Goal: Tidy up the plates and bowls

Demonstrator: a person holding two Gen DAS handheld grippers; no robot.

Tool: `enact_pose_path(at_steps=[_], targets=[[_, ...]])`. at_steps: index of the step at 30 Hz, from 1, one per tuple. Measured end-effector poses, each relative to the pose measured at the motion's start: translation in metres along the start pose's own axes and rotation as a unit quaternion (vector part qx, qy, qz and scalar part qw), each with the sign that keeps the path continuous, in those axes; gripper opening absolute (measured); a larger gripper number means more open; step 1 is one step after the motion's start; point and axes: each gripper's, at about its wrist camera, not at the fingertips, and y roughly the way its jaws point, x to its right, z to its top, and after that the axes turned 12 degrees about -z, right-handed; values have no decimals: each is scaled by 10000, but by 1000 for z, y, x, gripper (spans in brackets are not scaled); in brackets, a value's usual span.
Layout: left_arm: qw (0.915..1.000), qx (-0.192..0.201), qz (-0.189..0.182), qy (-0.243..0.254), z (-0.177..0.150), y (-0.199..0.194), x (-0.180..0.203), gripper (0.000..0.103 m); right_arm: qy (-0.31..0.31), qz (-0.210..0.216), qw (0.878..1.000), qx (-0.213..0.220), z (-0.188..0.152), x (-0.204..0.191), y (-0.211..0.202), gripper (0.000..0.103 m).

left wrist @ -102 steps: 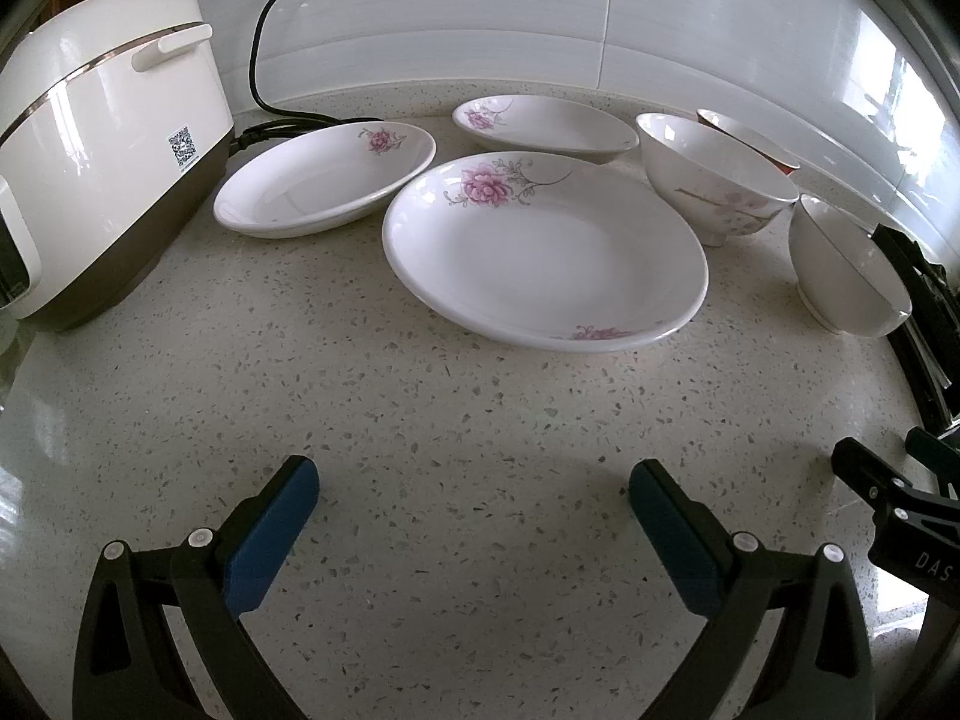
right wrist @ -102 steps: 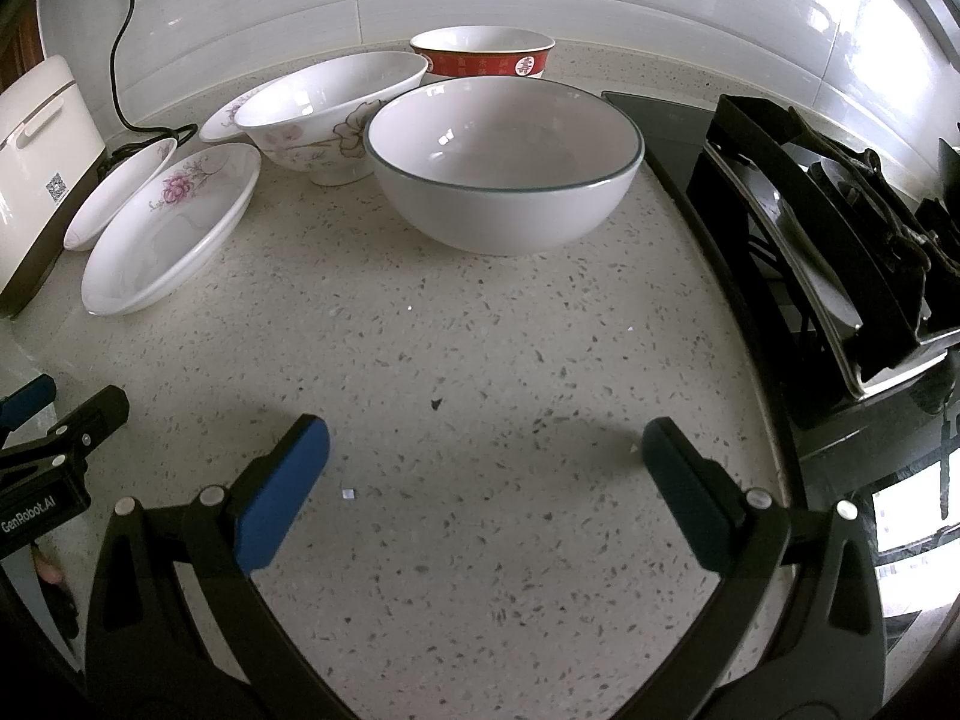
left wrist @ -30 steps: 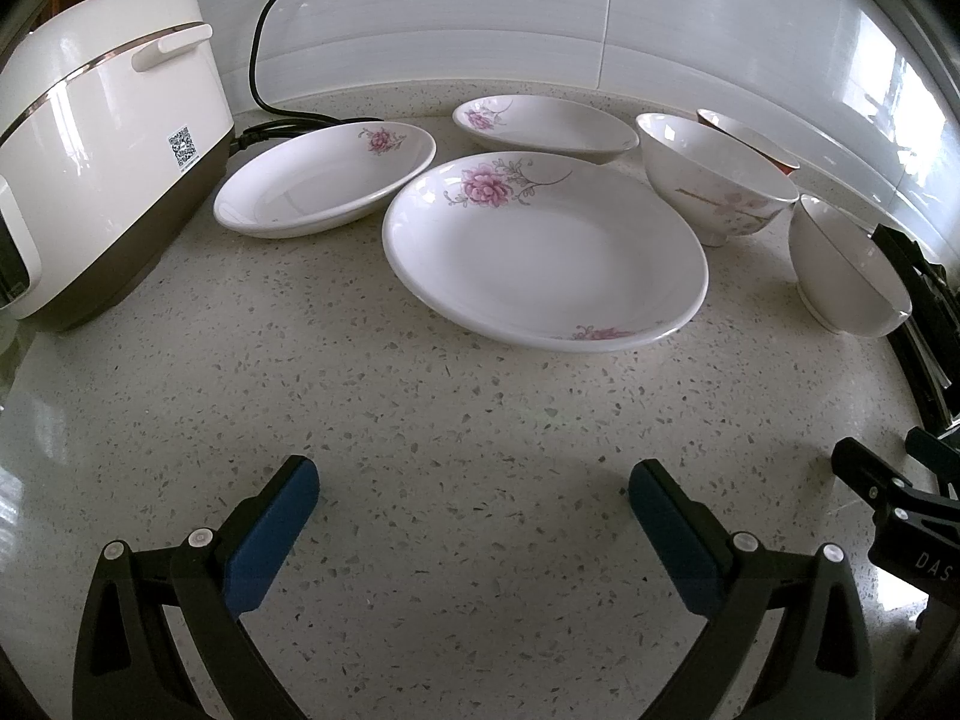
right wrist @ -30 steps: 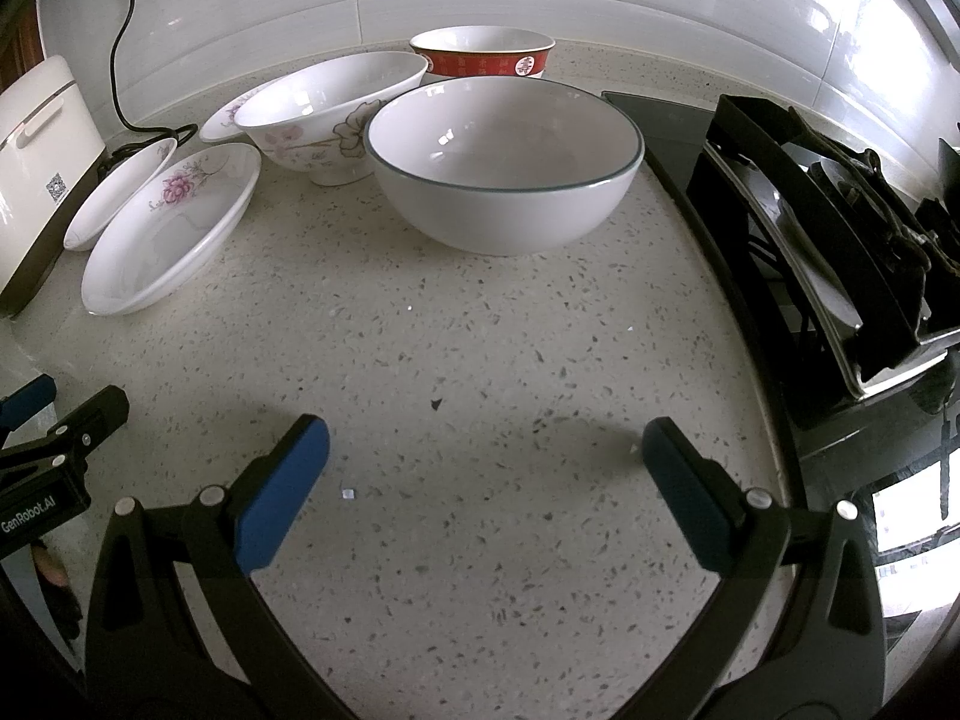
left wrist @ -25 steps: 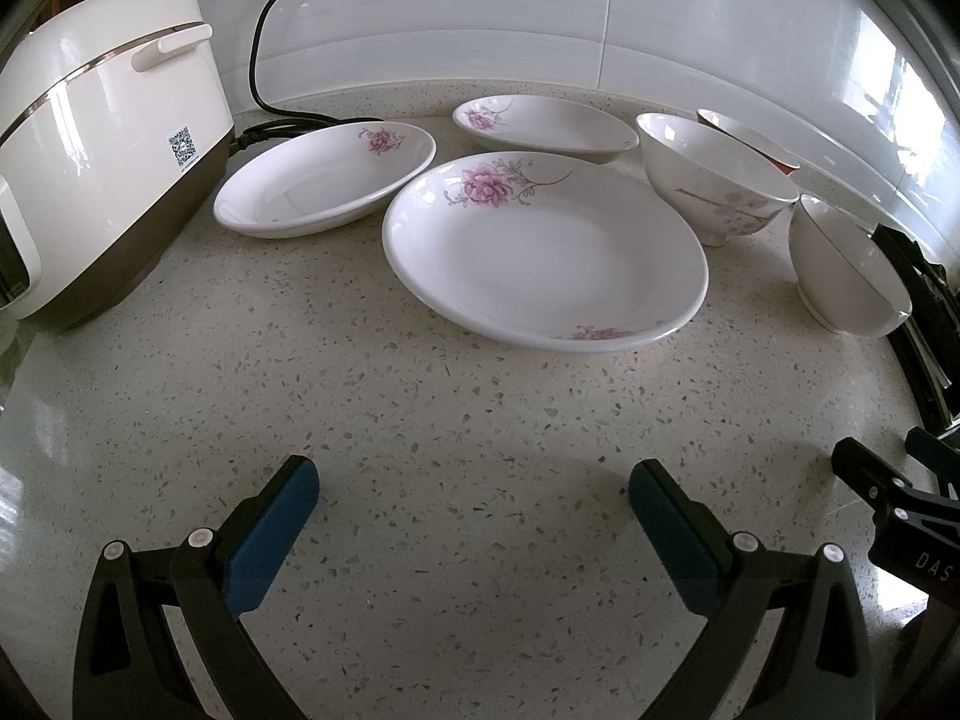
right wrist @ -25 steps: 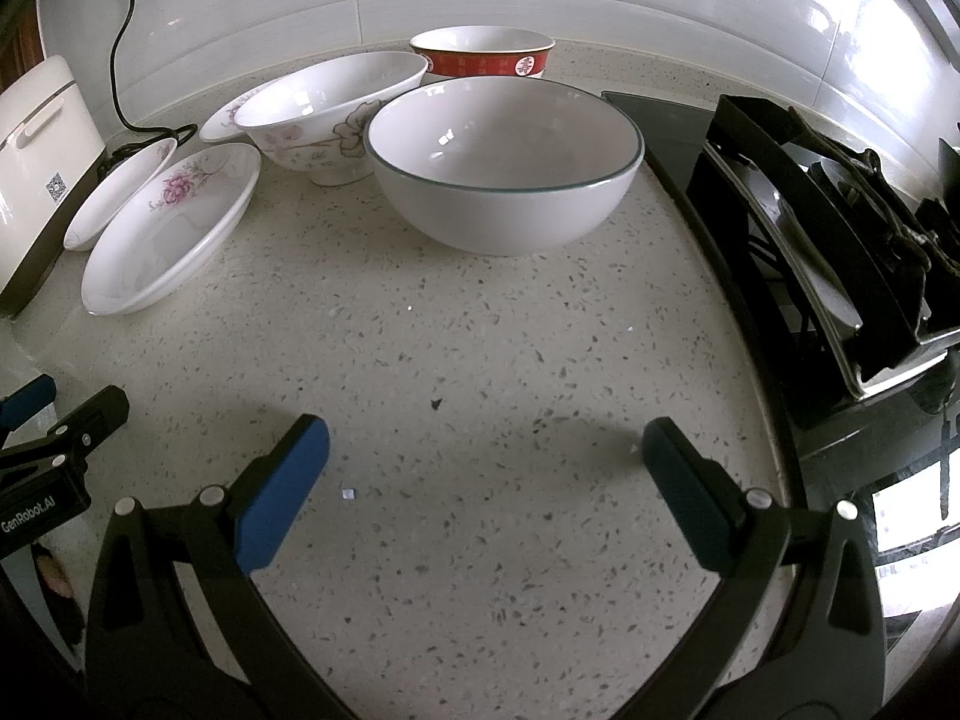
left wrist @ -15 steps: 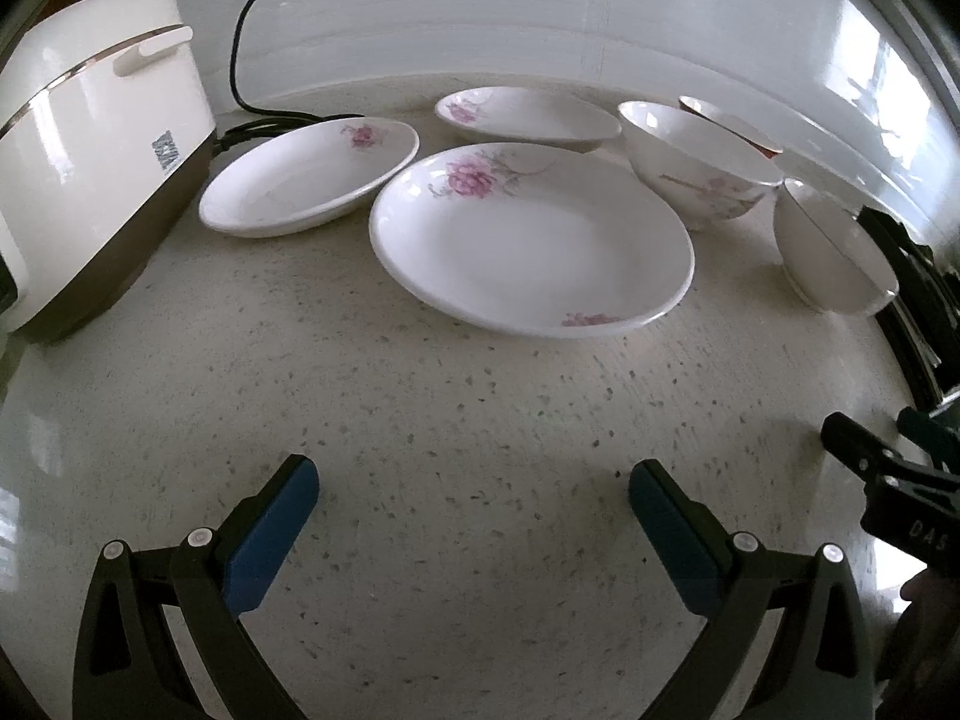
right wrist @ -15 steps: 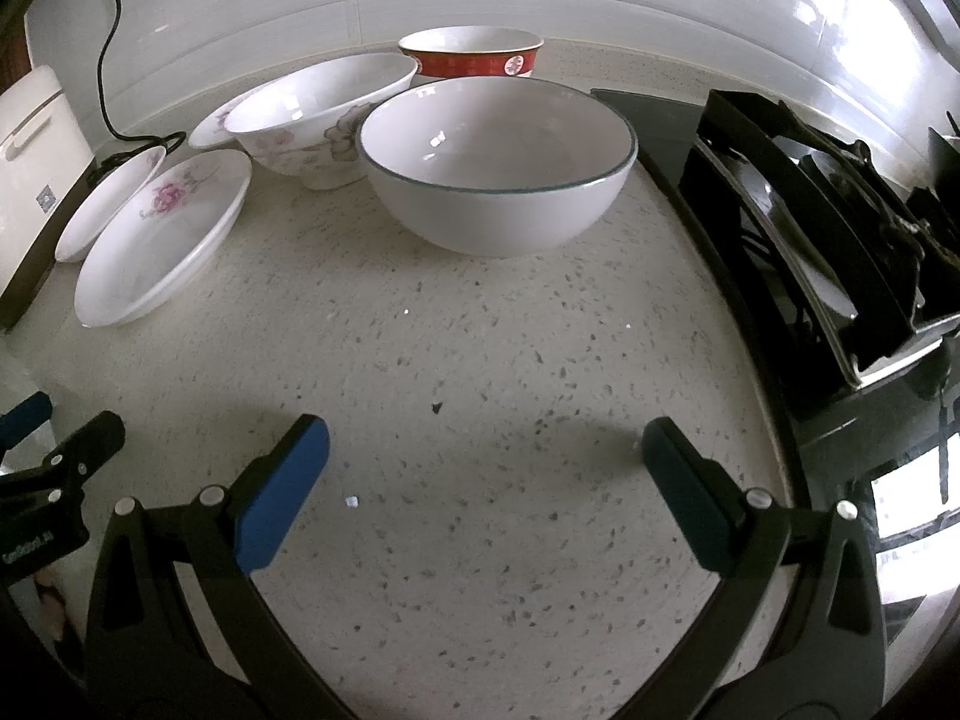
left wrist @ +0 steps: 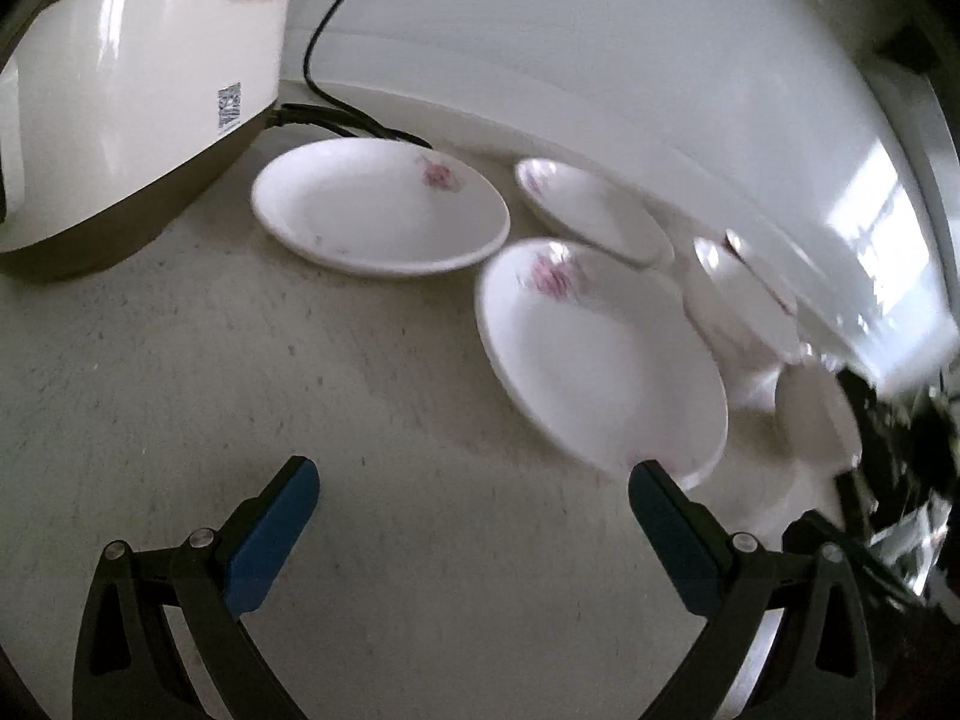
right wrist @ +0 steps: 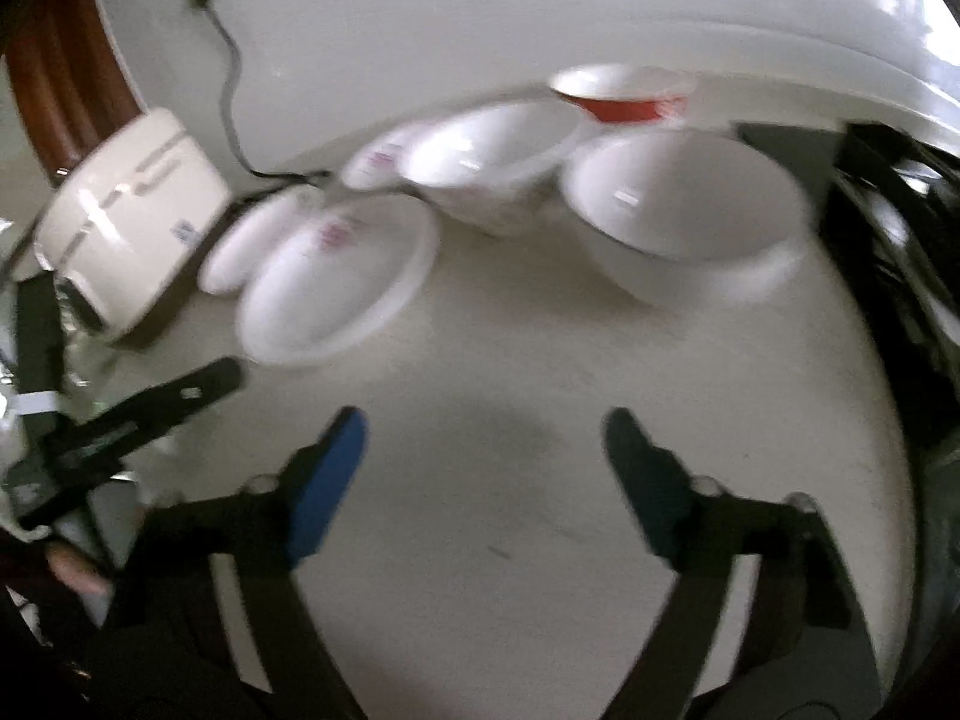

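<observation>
Three white flowered plates lie on the speckled counter: a large plate [left wrist: 600,354], a middle plate [left wrist: 378,213] and a small plate [left wrist: 591,216] at the back. My left gripper [left wrist: 474,480] is open and empty, its right finger just before the large plate's rim. To the right stand a flowered bowl [right wrist: 492,168], a plain white bowl [right wrist: 684,210] and a red bowl [right wrist: 624,96]. My right gripper [right wrist: 486,432] hangs over bare counter in front of the white bowl, jaws closing with nothing between them. Both views are blurred.
A cream rice cooker [left wrist: 138,78] with a black cord [left wrist: 336,60] stands at the left against the tiled wall. A black gas hob [right wrist: 900,228] borders the counter on the right. The left gripper's black arm [right wrist: 150,408] shows in the right wrist view.
Both views have swung and tilted: the left one toward the rice cooker and middle plate, the right one back from the bowls. The right gripper's fingers stand closer together than before.
</observation>
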Motion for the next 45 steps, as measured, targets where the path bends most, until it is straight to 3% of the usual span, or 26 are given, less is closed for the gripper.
enact_pose_path(at_steps=[4, 12, 15, 19, 21, 24, 26, 28, 29, 33, 38, 45], targets=[[9998, 120, -85, -157, 14, 10, -1, 103, 32, 336, 9994, -3, 22, -25, 11, 78], [9984, 373, -53, -414, 29, 24, -8, 103, 347, 606, 9959, -578, 58, -36, 60, 54], [9977, 481, -139, -466, 31, 23, -10, 103, 317, 691, 9944, -732, 63, -38, 74, 50], [9983, 470, -4, -356, 35, 30, -5, 100, 463, 1112, 9889, -870, 71, -30, 87, 49], [9987, 455, 33, -231, 37, 35, 0, 85, 418, 1274, 9876, -818, 74, -28, 92, 48], [9986, 472, 70, -247, 41, 39, 0, 78, 372, 1353, 9868, -806, 74, -21, 93, 36], [9986, 436, 235, -192, 44, 42, 2, 72, 340, 1245, 9884, -798, 75, -19, 91, 37], [9990, 387, 105, -181, 43, 44, 1, 40, 349, 1016, 9917, -700, 73, -22, 92, 27], [9992, 265, -65, -306, 42, 46, -4, 16, 299, 921, 9930, -672, 72, -24, 91, 21], [9970, 361, -359, -589, 39, 41, -19, 11, 165, 721, 9957, -554, 69, -27, 88, 14], [9981, 322, -255, -461, 35, 38, -15, 11, 266, 777, 9950, -574, 69, -22, 87, 13], [9978, 548, 296, -228, 29, 24, -4, 13, 169, 852, 9944, -598, 66, -31, 83, 13]])
